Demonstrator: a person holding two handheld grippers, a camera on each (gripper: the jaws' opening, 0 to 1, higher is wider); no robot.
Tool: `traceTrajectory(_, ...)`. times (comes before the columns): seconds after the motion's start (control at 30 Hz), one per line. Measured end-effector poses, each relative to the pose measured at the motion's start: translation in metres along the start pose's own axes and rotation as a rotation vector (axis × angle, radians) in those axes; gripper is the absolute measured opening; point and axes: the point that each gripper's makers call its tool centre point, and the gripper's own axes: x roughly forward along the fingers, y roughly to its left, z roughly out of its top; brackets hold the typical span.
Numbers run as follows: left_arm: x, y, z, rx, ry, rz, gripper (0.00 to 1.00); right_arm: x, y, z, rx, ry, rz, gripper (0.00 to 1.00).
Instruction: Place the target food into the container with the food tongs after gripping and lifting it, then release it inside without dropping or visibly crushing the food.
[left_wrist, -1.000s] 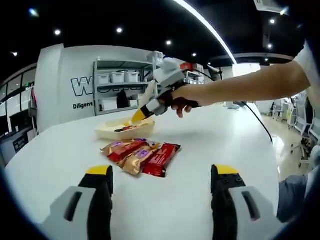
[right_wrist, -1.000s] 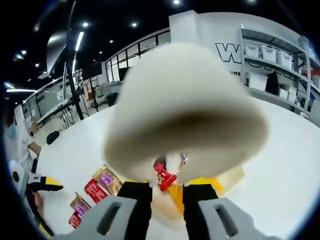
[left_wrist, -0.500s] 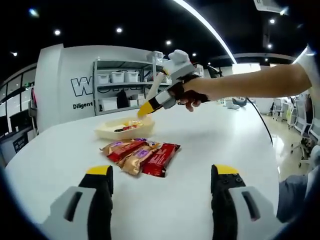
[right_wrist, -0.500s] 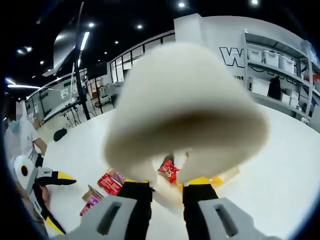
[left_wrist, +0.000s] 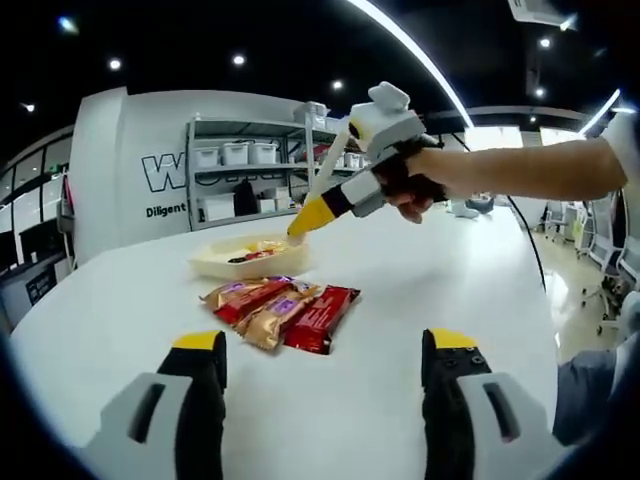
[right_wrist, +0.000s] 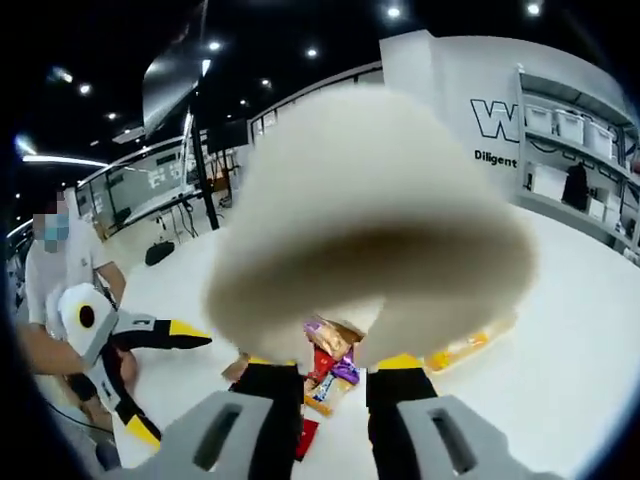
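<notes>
White worktop (left_wrist: 130, 300) carries a tray (left_wrist: 248, 256) with food inside and snack packs (left_wrist: 283, 308) just before it. Right gripper (left_wrist: 305, 220) hangs above the tray, jaws clamped on tongs (right_wrist: 370, 230). Left gripper (left_wrist: 325, 352) sits low, jaws wide, holding nothing

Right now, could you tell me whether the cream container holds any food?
Yes: the cream container on the table holds a dark-and-red packet, visible above its rim.
</notes>
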Motion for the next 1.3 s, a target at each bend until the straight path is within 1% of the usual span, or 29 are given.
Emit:
traceTrajectory(0.1, 0.000, 0.000, 0.000, 0.001, 0.000, 0.000, 0.79, -0.003, 0.003, -0.007, 0.001, -0.007, 0.005, 0.17)
traceTrajectory(0.2, 0.000, -0.001, -0.001, 0.004, 0.004, -0.001, 0.79, -0.004, 0.003, -0.014, 0.014, 0.001, 0.009, 0.17)
traceTrajectory(0.37, 0.000, -0.002, -0.001, 0.007, 0.005, -0.001, 0.79, -0.006, 0.006, -0.018, 0.020, 0.000, 0.025, 0.18)
traceTrajectory(0.43, 0.000, -0.002, -0.001, 0.005, 0.007, -0.002, 0.79, -0.008, 0.012, -0.021, 0.017, 0.007, 0.045, 0.18)
traceTrajectory(0.47, 0.000, -0.002, -0.001, 0.008, 0.006, -0.002, 0.78, -0.010, 0.028, -0.023, 0.036, 0.009, 0.116, 0.18)
traceTrajectory(0.5, 0.000, -0.002, -0.001, 0.008, 0.006, -0.002, 0.78, -0.010, 0.029, -0.024, 0.038, 0.009, 0.116, 0.18)
traceTrajectory(0.53, 0.000, -0.003, -0.001, 0.007, 0.006, -0.004, 0.78, -0.011, 0.028, -0.025, 0.032, 0.016, 0.100, 0.18)
traceTrajectory(0.57, 0.000, -0.003, -0.001, 0.007, 0.007, -0.005, 0.78, -0.011, 0.032, -0.029, -0.001, 0.036, 0.110, 0.18)
traceTrajectory(0.6, 0.000, -0.003, -0.001, 0.009, 0.006, -0.005, 0.78, -0.011, 0.037, -0.031, -0.027, 0.041, 0.121, 0.18)
traceTrajectory(0.73, 0.000, -0.003, -0.001, 0.008, 0.006, -0.006, 0.78, -0.007, 0.043, -0.038, -0.064, 0.058, 0.124, 0.18)
traceTrajectory(0.77, 0.000, -0.003, -0.001, 0.008, 0.007, -0.006, 0.78, -0.004, 0.044, -0.040, -0.088, 0.062, 0.124, 0.19)
traceTrajectory(0.97, 0.000, -0.003, -0.001, 0.010, 0.006, -0.002, 0.78, 0.009, 0.045, -0.045, -0.098, 0.087, 0.141, 0.19)
traceTrajectory(1.0, 0.000, -0.003, 0.000, 0.009, 0.004, -0.002, 0.78, 0.010, 0.045, -0.049, -0.089, 0.103, 0.145, 0.19)
traceTrajectory(1.03, 0.000, -0.002, 0.000, 0.008, 0.002, 0.000, 0.78, 0.008, 0.047, -0.048, 0.005, 0.105, 0.157, 0.19)
traceTrajectory(1.1, -0.001, -0.002, 0.000, 0.007, 0.001, 0.002, 0.78, 0.008, 0.045, -0.047, -0.013, 0.090, 0.153, 0.18)
traceTrajectory(1.2, 0.000, -0.003, 0.000, 0.010, 0.002, -0.002, 0.78, 0.002, 0.047, -0.051, 0.040, 0.095, 0.142, 0.18)
traceTrajectory(1.27, 0.000, -0.003, 0.000, 0.010, 0.001, -0.006, 0.78, -0.001, 0.049, -0.052, 0.055, 0.097, 0.132, 0.18)
traceTrajectory(1.3, 0.000, -0.003, 0.000, 0.009, -0.001, -0.005, 0.78, -0.002, 0.049, -0.054, 0.074, 0.095, 0.110, 0.17)
